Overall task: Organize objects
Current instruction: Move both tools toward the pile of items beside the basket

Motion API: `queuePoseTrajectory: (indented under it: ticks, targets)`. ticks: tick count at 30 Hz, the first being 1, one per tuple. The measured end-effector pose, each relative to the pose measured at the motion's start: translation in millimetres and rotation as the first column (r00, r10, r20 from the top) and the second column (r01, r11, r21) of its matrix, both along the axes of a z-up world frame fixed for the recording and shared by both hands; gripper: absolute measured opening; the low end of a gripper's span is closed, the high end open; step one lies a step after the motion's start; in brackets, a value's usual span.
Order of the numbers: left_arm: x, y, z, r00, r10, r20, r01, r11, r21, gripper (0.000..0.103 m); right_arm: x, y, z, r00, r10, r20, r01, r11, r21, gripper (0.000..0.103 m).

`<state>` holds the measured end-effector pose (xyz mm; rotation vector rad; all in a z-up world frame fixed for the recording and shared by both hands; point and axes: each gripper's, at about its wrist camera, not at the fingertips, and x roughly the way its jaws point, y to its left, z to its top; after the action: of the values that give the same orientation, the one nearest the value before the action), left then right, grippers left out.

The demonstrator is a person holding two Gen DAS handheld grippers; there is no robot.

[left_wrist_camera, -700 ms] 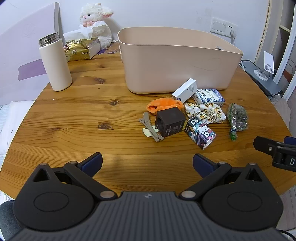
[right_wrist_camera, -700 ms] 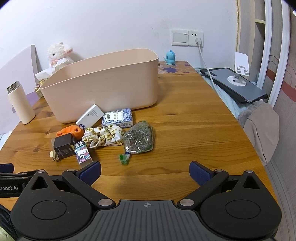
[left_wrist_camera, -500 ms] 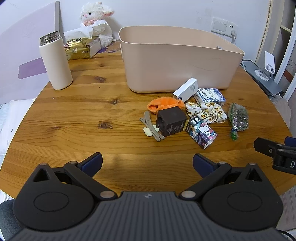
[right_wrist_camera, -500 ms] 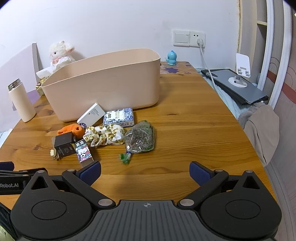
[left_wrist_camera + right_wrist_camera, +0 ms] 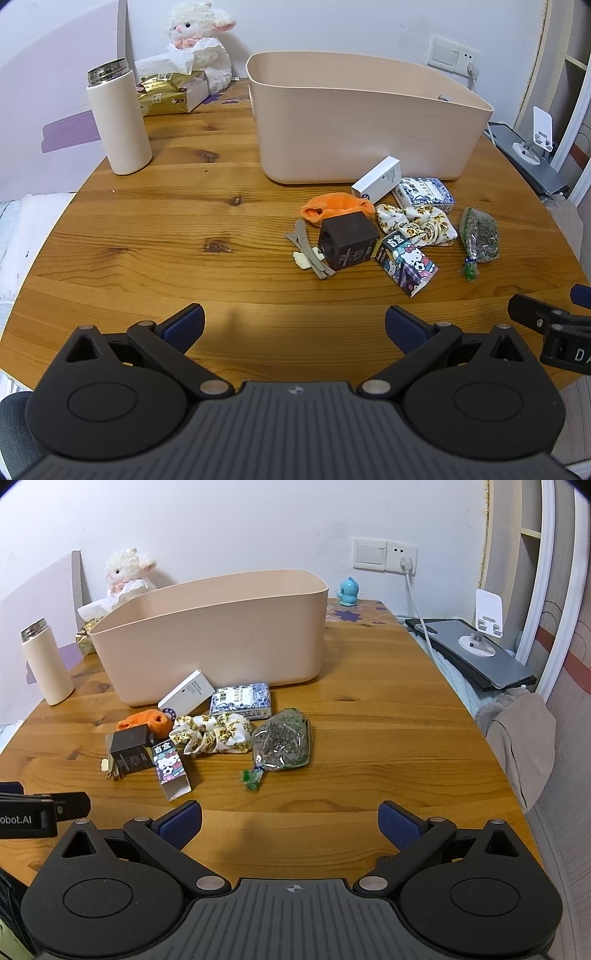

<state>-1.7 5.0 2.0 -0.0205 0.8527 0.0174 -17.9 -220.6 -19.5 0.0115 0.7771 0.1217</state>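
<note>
Left wrist view: my left gripper [image 5: 294, 325] hangs over the near table edge, jaws spread wide, nothing between them. The pink bin [image 5: 354, 122] sits at 12 o'clock toward the far side of the wooden table [image 5: 147, 236]. The loose pile lies in front of it, around 1 o'clock from my fingers: white box [image 5: 377, 180] leaning on the bin wall, blue-patterned pack [image 5: 423, 190] just beside it, orange cloth [image 5: 332, 207], dark cube [image 5: 349, 242], cartoon carton [image 5: 405, 263], leopard scrunchie [image 5: 417, 224], bag of dried herbs [image 5: 480, 239] at 2 o'clock, hair clips [image 5: 310, 251] touching the cube's left side. White flask [image 5: 119, 116] stands at 10 o'clock, well apart from the pile. Tip of the other gripper pokes in at 3 o'clock.

Right wrist view: my right gripper [image 5: 290, 825] is also spread wide and empty, low over the near edge. Same pile sits at 11 o'clock; the herb bag [image 5: 282, 744] is nearest, almost at 12. Bin [image 5: 214, 635] behind the pile. I can't see its floor from either view, but nothing shows above the rim.

Progress, my read: basically zero. Every small item is on the table, none gripped. All picks and drops into the bin are left, assuming the bin is the target. Herb bag looks like the easy first pick for the right side, clips or cube for the left.
</note>
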Motion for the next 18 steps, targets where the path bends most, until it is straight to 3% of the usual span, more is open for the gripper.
queuePoseTrajectory:
  ticks: [18]
  targets:
    - [-3.0,3.0,2.1,1.000,0.015,0.005,-0.015,1.000,-0.003,0.103,-5.8,3.5,0.0,1.000,0.019,0.001,-0.019,1.000,-0.016,0.103]
